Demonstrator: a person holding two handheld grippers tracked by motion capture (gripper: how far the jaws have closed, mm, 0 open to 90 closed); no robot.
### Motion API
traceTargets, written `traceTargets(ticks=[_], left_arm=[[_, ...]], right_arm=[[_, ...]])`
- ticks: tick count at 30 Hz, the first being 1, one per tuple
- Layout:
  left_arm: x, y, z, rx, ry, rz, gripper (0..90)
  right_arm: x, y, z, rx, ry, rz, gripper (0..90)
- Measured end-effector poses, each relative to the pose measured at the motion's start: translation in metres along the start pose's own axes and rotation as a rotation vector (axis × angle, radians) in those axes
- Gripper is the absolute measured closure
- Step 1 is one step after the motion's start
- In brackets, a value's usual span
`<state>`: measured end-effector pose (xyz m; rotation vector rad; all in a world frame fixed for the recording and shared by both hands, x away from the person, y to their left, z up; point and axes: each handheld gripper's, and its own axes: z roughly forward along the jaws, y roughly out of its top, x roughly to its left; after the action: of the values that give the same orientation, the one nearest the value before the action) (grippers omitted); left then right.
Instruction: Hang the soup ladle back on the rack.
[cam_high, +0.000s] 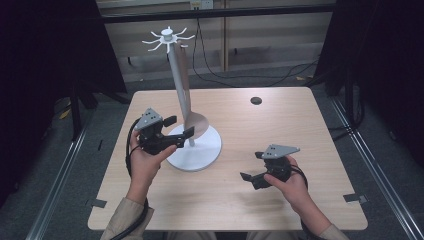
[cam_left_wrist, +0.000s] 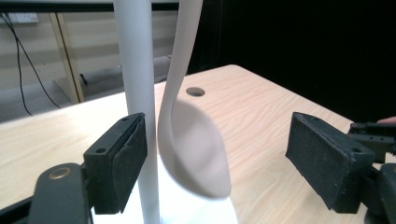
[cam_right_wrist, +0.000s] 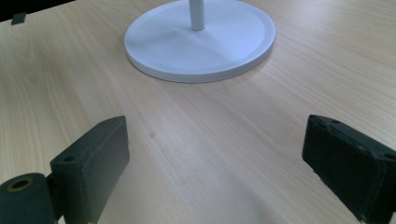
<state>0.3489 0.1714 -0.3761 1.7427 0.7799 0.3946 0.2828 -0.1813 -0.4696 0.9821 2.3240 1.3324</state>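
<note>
A white stand rises from a round base (cam_high: 200, 150) left of the table's middle, its pole (cam_high: 179, 75) topped by a ring of hooks (cam_high: 167, 36). A pale beige spoon (cam_high: 199, 122) hangs from one hook, its bowl low beside the pole. My left gripper (cam_high: 179, 126) is open at the bowl's height. In the left gripper view the spoon's bowl (cam_left_wrist: 196, 149) hangs between the wide jaws of my left gripper (cam_left_wrist: 217, 140), clear of the right pad, with the pole (cam_left_wrist: 137, 93) by the left pad. My right gripper (cam_high: 252, 166) rests open over bare table. In its own view my right gripper (cam_right_wrist: 215, 154) faces the base (cam_right_wrist: 201, 42).
A small round hole (cam_high: 256, 100) sits in the wooden table (cam_high: 300, 130) at the far right. Black cables (cam_high: 235, 75) run along the floor behind the table. Dark curtains stand at both sides. A piece of tape (cam_high: 356, 198) marks the front right corner.
</note>
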Motion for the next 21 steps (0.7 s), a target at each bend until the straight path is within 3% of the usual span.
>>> traceTargets(ticks=[21], left_arm=[[0.005,-0.059,-0.002,0.075,0.011,-0.039,16.3]], right_arm=[[0.0,-0.001,0.0,0.003,0.007,0.003,7.1]])
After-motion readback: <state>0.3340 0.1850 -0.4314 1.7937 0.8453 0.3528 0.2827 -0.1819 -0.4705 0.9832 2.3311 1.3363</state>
